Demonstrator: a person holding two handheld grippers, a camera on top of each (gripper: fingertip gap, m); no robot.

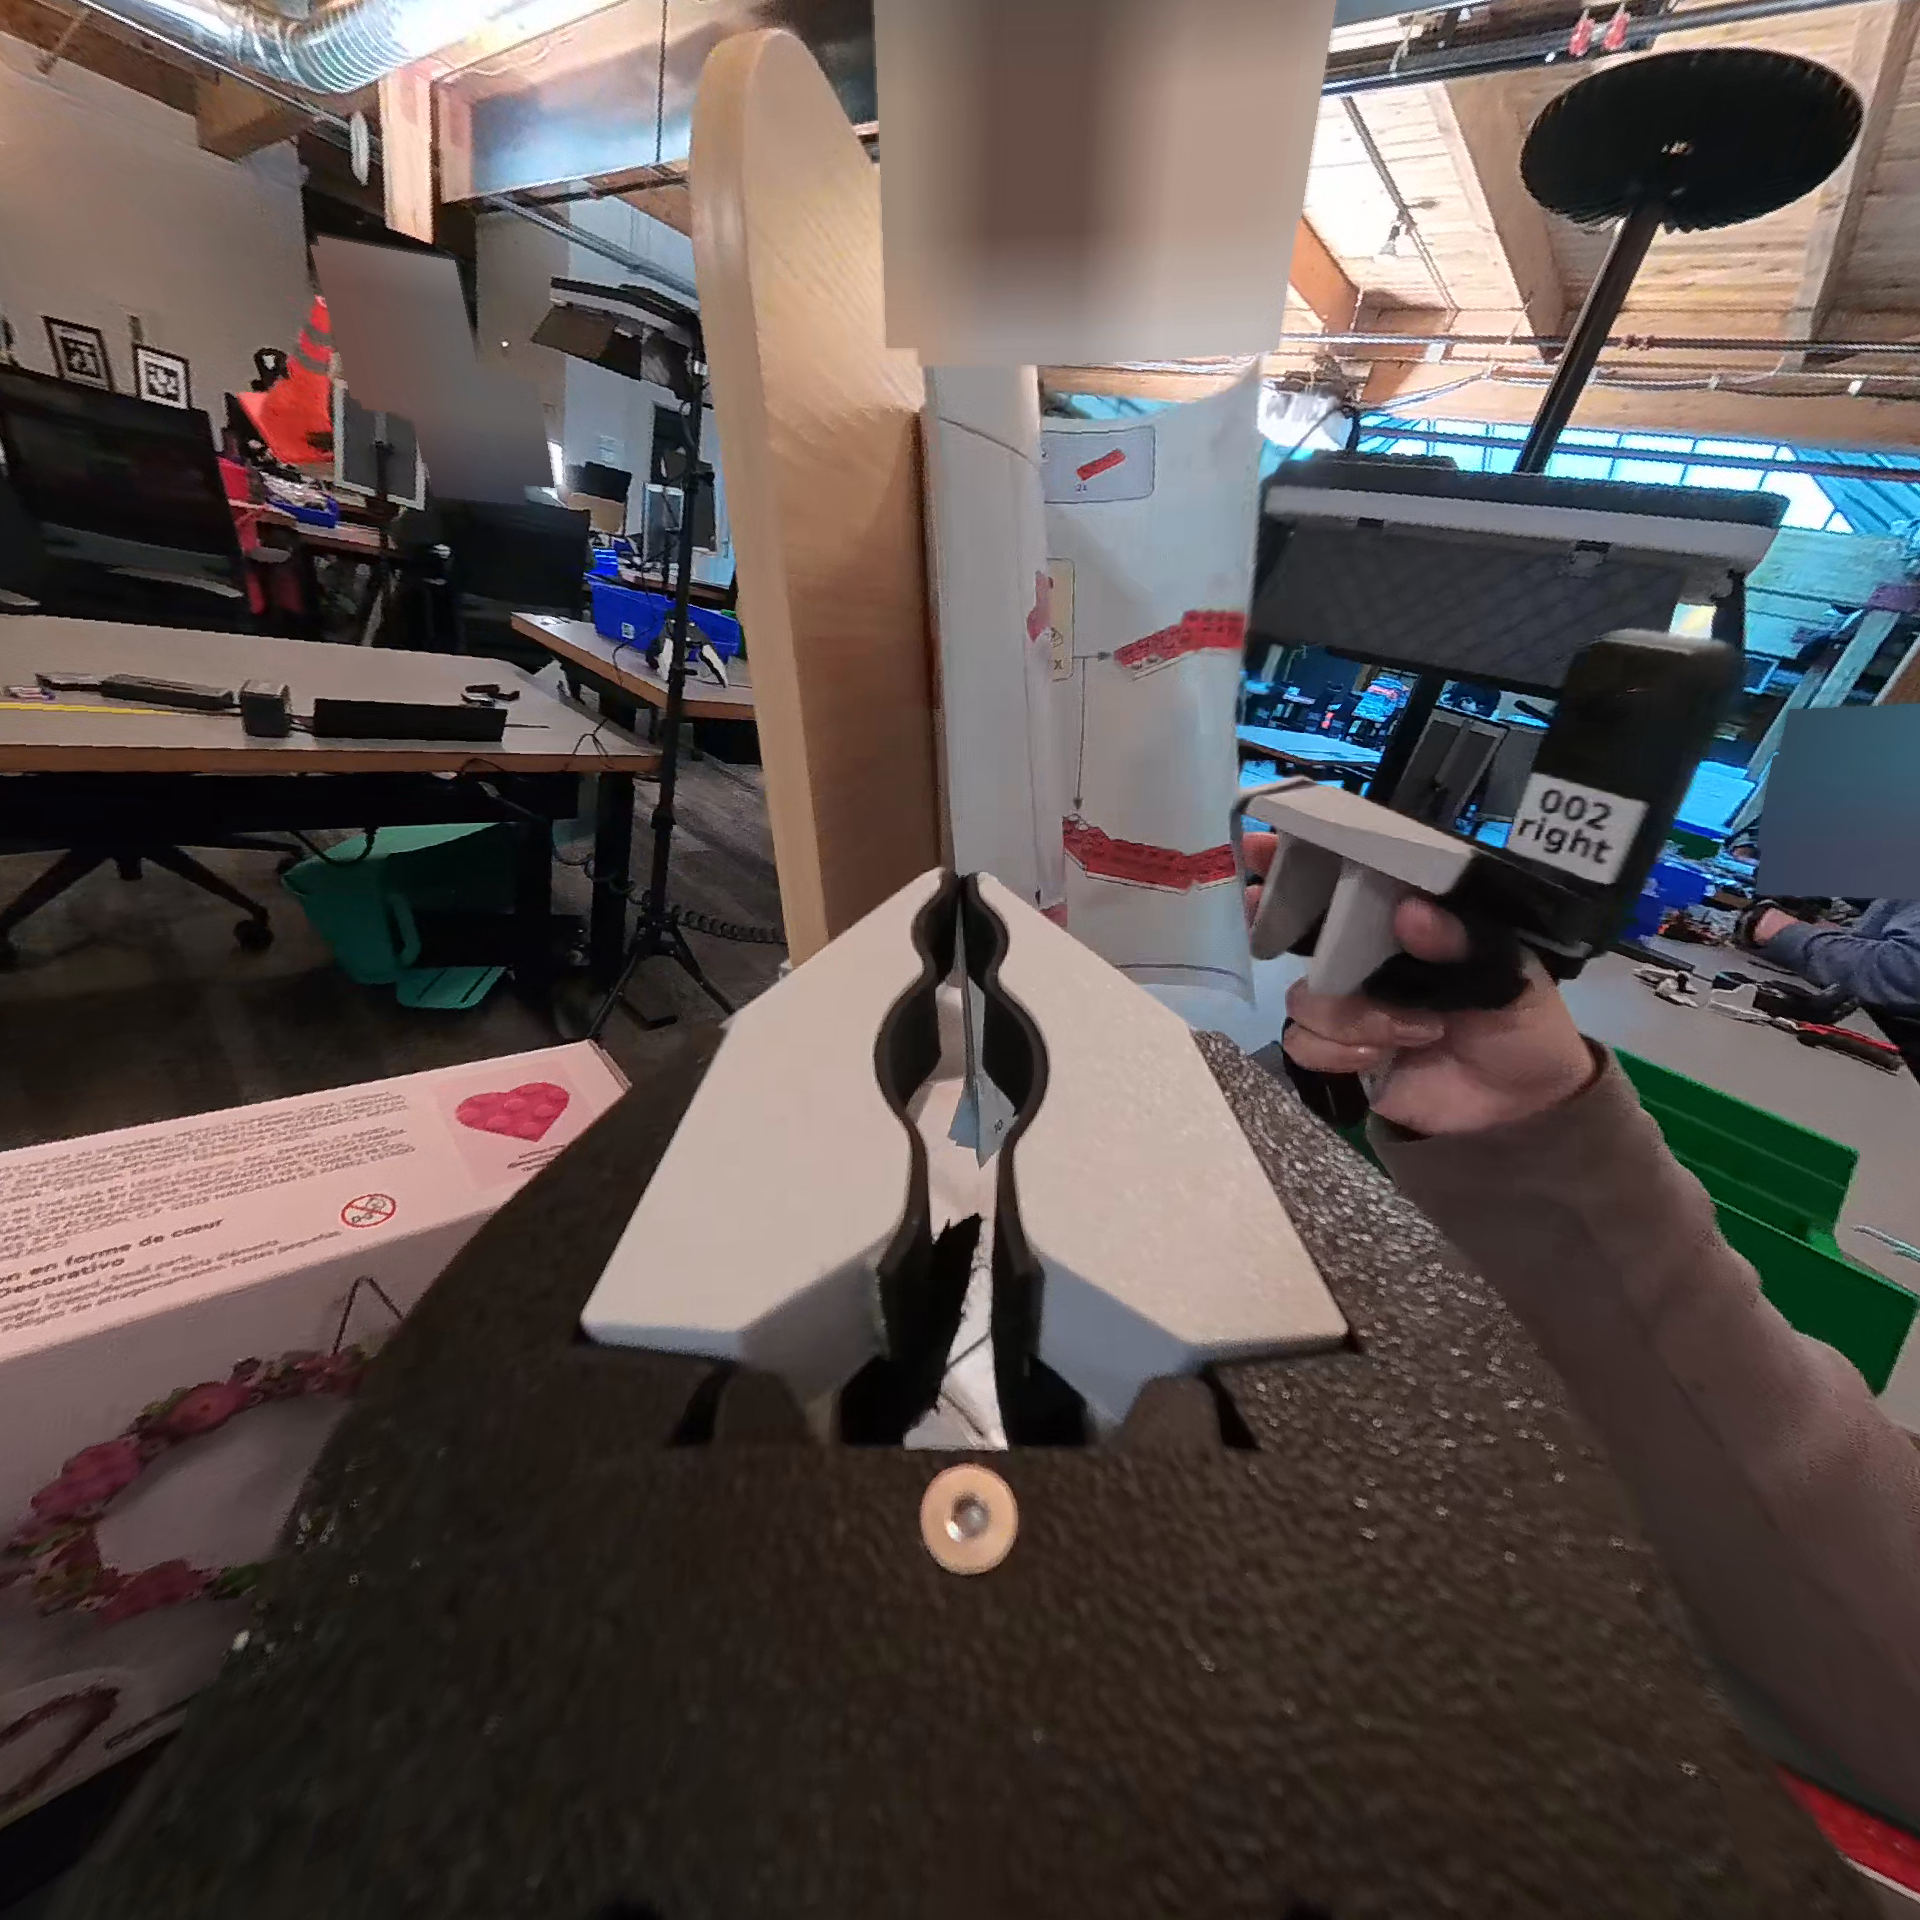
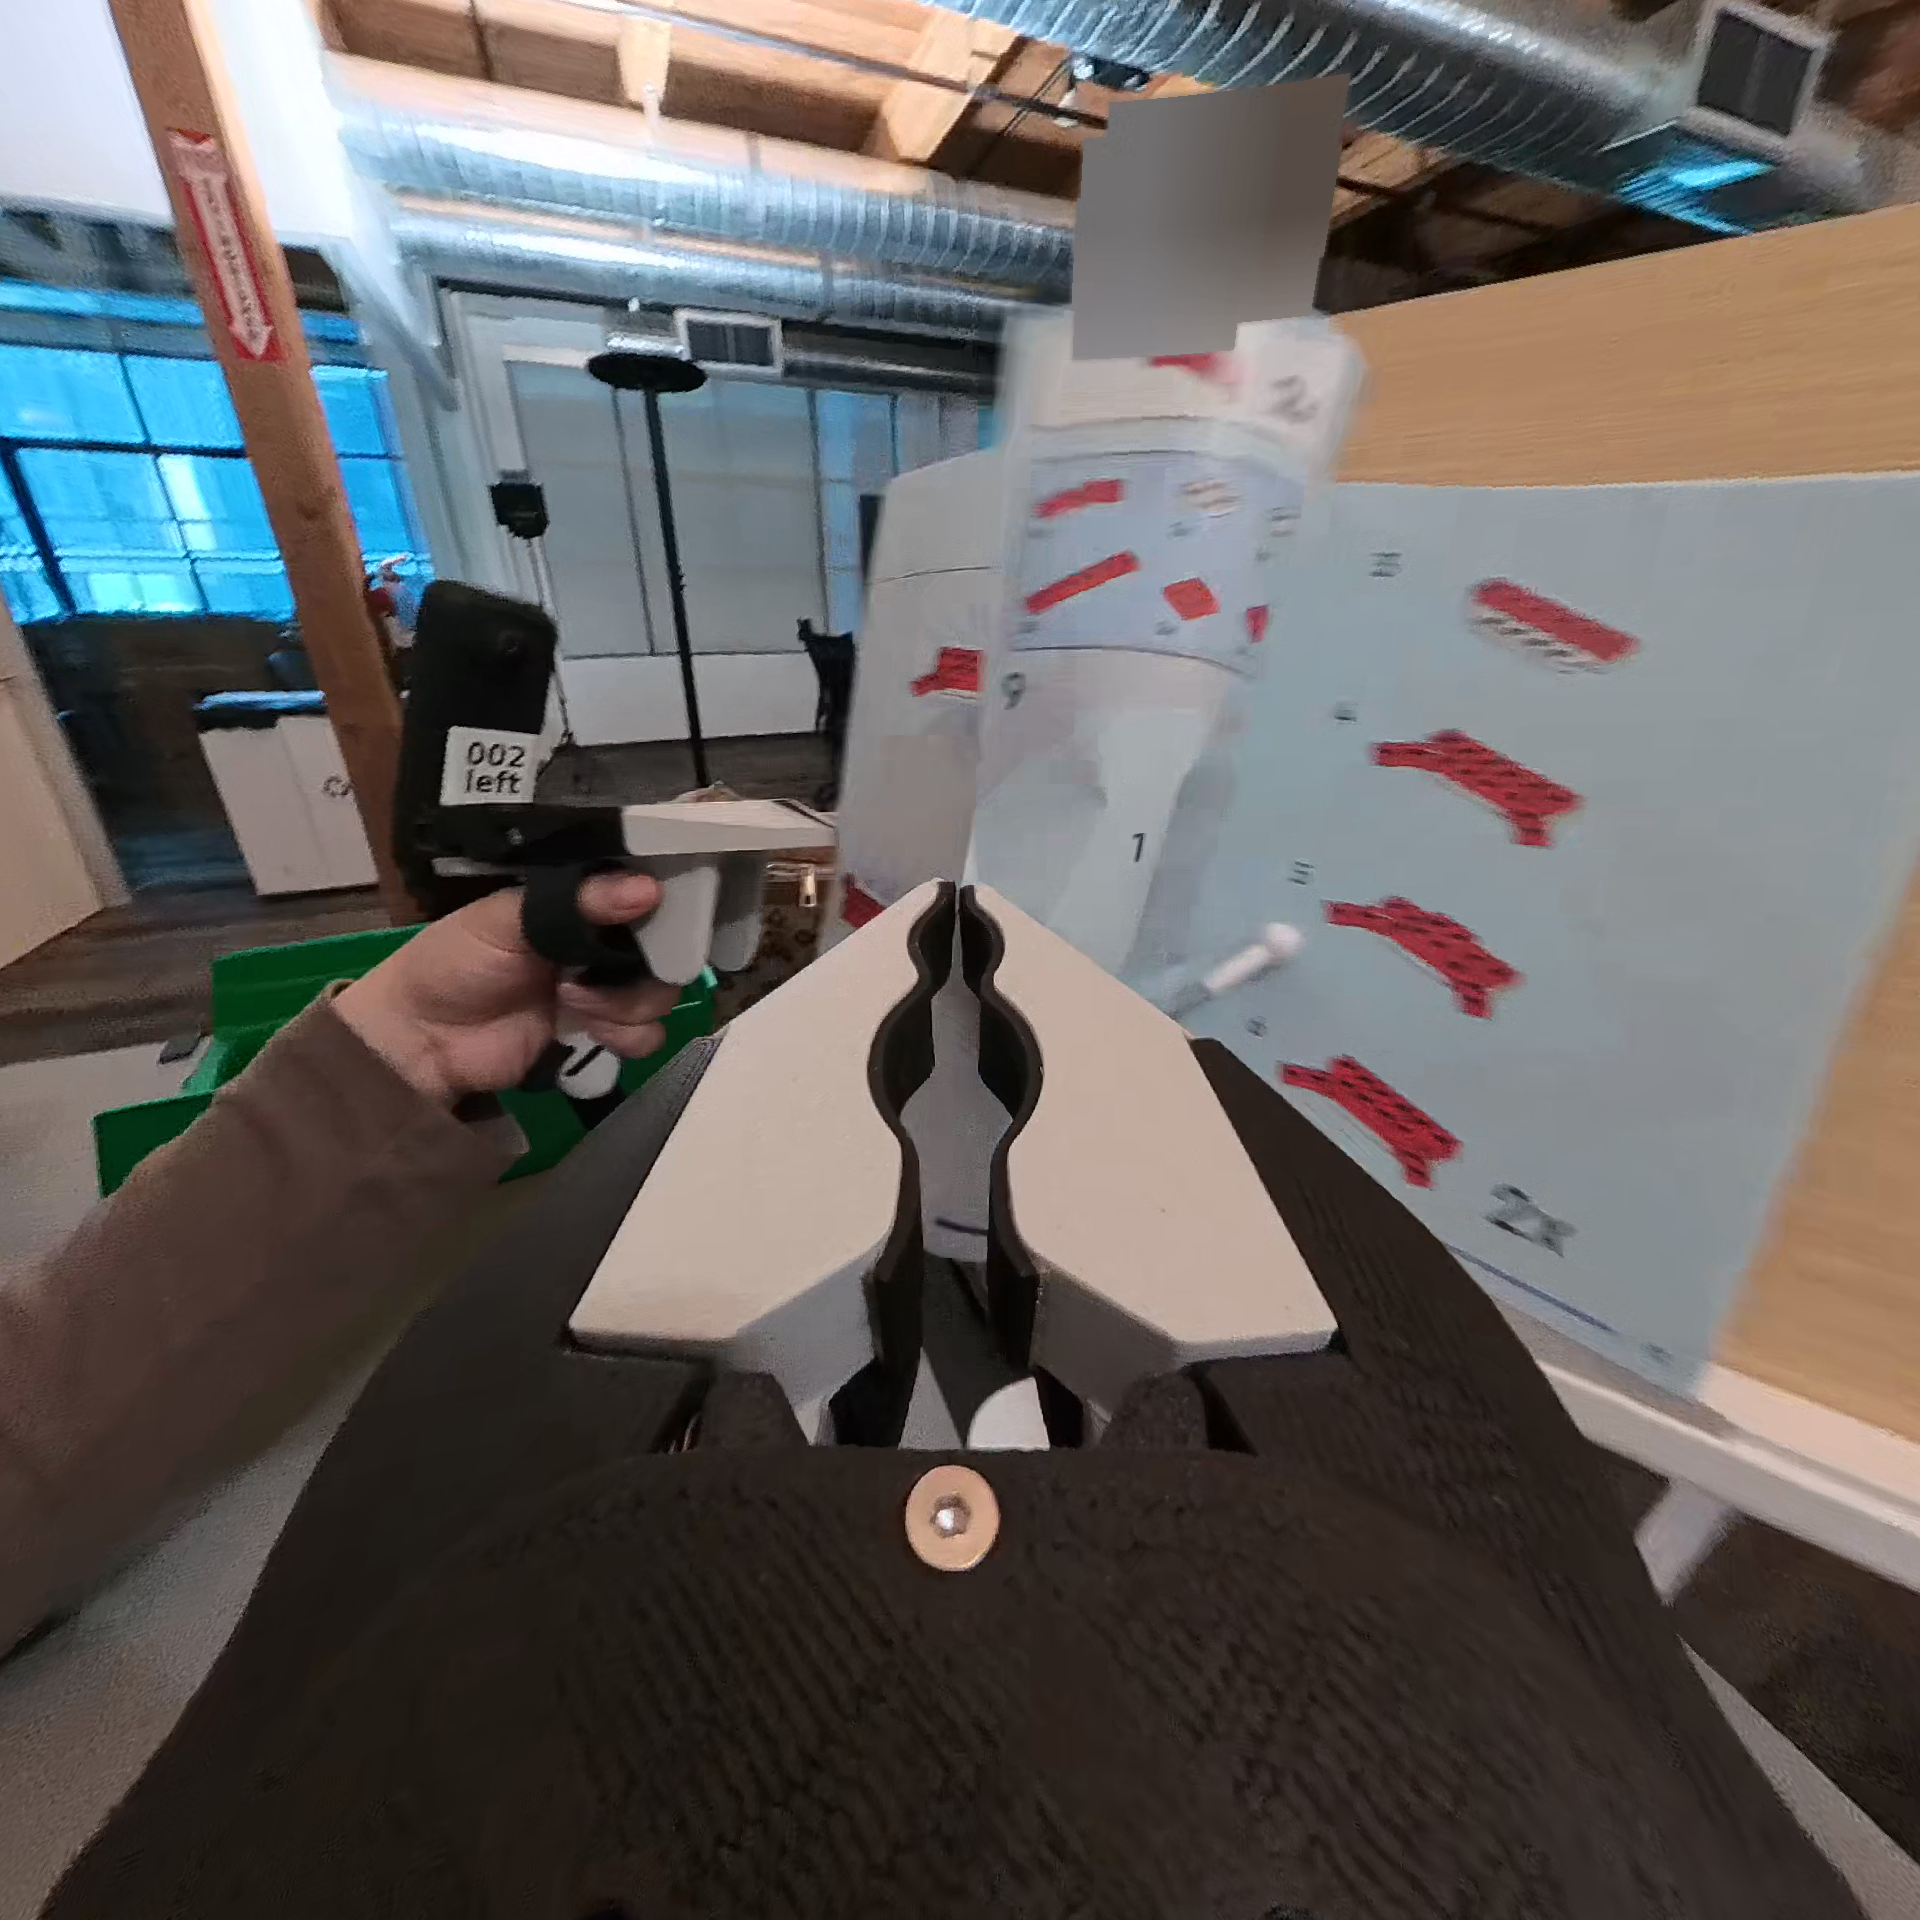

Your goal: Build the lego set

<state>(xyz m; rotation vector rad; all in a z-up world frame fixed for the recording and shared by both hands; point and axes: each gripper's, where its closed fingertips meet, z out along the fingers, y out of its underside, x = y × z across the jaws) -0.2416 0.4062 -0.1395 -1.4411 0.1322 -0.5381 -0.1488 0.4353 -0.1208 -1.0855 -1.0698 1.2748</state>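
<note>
Left gripper (image 1: 964, 894): white fingers closed, tips pinching a thin page edge of the pale-blue paper instruction booklet (image 1: 1143, 665) w/ red brick diagrams, held upright. Right gripper (image 2: 956, 899): tips together; can't tell if it holds a page. Booklet (image 2: 1507, 883) open just ahead, against a light wooden board (image 2: 1621, 353). White-and-pink set box (image 1: 260, 1236) at lower left.

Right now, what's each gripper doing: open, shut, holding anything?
Left gripper: shut, pinching a page edge of the instruction booklet.
Right gripper: shut at the tips; whether it grips the booklet page behind it cannot be told.
</note>
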